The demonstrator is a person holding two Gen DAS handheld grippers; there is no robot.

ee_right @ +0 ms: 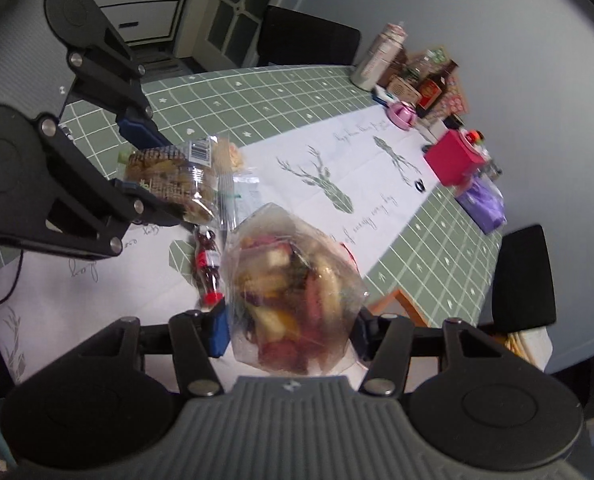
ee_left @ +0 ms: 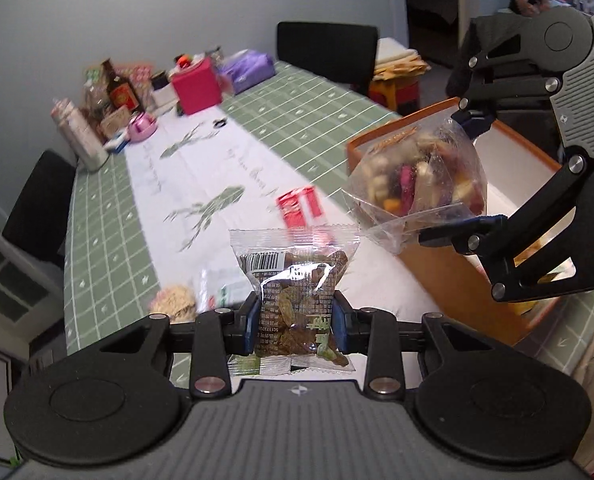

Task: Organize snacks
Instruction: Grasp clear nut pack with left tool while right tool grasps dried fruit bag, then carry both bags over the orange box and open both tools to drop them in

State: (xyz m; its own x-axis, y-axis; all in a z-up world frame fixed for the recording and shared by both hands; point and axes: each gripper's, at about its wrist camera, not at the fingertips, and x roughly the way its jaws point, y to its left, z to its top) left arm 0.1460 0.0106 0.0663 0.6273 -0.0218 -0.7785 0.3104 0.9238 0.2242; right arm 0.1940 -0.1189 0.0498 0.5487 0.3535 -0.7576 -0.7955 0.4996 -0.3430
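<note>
The left gripper [ee_left: 295, 322] pinches a brown snack packet [ee_left: 293, 292] above the table [ee_left: 109, 216]. The right gripper [ee_right: 293, 332] pinches a clear bag [ee_right: 293, 292] of mixed snacks beside the orange box [ee_left: 449, 276].

The tablecloth [ee_left: 109, 216] is sage green with a white grid and small white motifs, and a white runner [ee_left: 201, 160] down its middle carries green deer prints and grey script. The near packet [ee_left: 295, 300] is clear film with brown contents, a black-and-white barcode and green lettering. The right bag [ee_left: 419, 176] is clear, showing yellow, pink, purple and cream pieces. The box [ee_left: 453, 276] at the right is orange outside and white inside. A red-and-white packet [ee_left: 300, 211] lies on the runner. At the far end stand a magenta box [ee_left: 196, 87], a purple pack [ee_left: 248, 69] and a brown bottle [ee_left: 118, 87] with a red label. The chairs [ee_left: 327, 54] are black.
</note>
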